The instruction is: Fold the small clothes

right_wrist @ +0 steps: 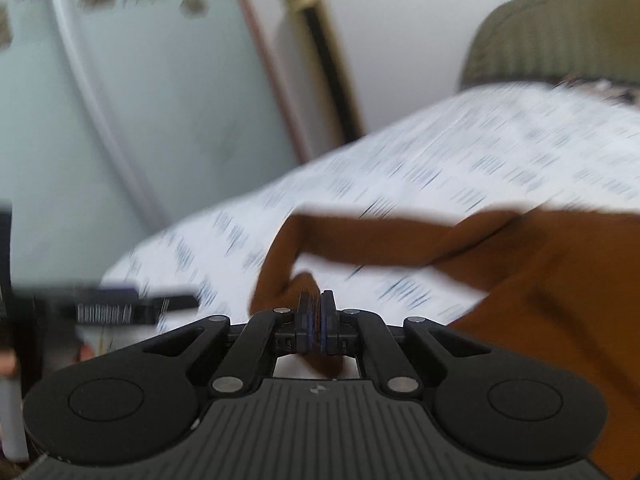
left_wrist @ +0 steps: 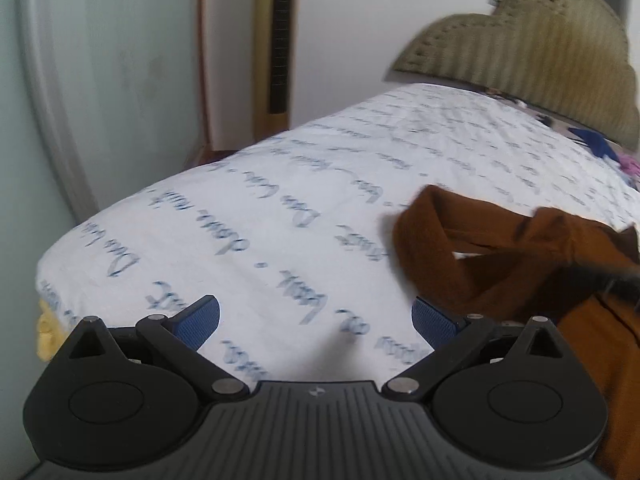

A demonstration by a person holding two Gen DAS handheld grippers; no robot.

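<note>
A small rust-brown garment (left_wrist: 500,256) lies crumpled on the white sheet with blue script (left_wrist: 280,208), at the right of the left wrist view. My left gripper (left_wrist: 316,320) is open and empty, its blue pads (left_wrist: 200,320) wide apart just left of the garment. My right gripper (right_wrist: 316,320) is shut on an edge of the brown garment (right_wrist: 540,280), a strap stretching away to the right above the sheet (right_wrist: 440,160). The right wrist view is blurred by motion.
An olive knitted cushion (left_wrist: 540,52) sits at the far end of the bed. A pale green wall (left_wrist: 100,80) and a dark wood strip (left_wrist: 276,40) stand behind. A yellow cloth (left_wrist: 48,336) shows at the bed's left edge.
</note>
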